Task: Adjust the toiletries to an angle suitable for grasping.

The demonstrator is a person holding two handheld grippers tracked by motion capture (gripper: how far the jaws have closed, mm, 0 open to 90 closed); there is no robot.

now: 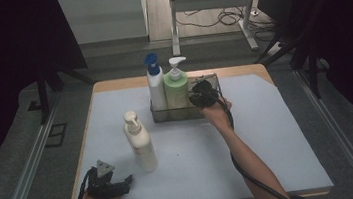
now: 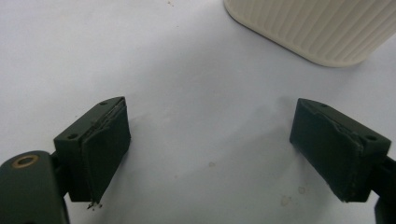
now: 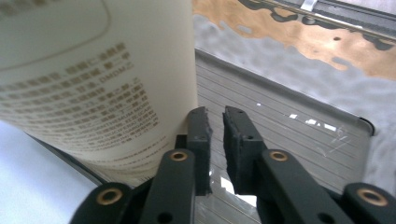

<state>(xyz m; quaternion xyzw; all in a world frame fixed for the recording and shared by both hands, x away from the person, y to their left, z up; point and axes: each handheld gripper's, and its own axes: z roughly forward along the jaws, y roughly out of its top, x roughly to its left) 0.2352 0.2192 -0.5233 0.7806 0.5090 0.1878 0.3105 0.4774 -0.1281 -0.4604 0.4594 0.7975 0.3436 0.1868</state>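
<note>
A clear tray (image 1: 211, 78) stands at the back middle of the white mat. It holds a white bottle with a blue pump (image 1: 156, 86) and a pale green pump bottle (image 1: 176, 87). My right gripper (image 1: 203, 94) reaches into the tray's bare right part. In the right gripper view its jaws (image 3: 215, 112) stand almost together over the tray's wall, right beside the green bottle (image 3: 93, 70), above the ribbed tray floor (image 3: 289, 140). A cream pump bottle (image 1: 140, 144) stands alone on the mat. My left gripper (image 1: 123, 182) rests open near it, with the bottle's ribbed base (image 2: 317, 28) just ahead of the gripper (image 2: 211, 106).
The white mat (image 1: 269, 134) covers most of the wooden table, with free room at the right and front. Dark curtains flank both sides. A desk frame and cables (image 1: 225, 18) stand on the floor behind the table.
</note>
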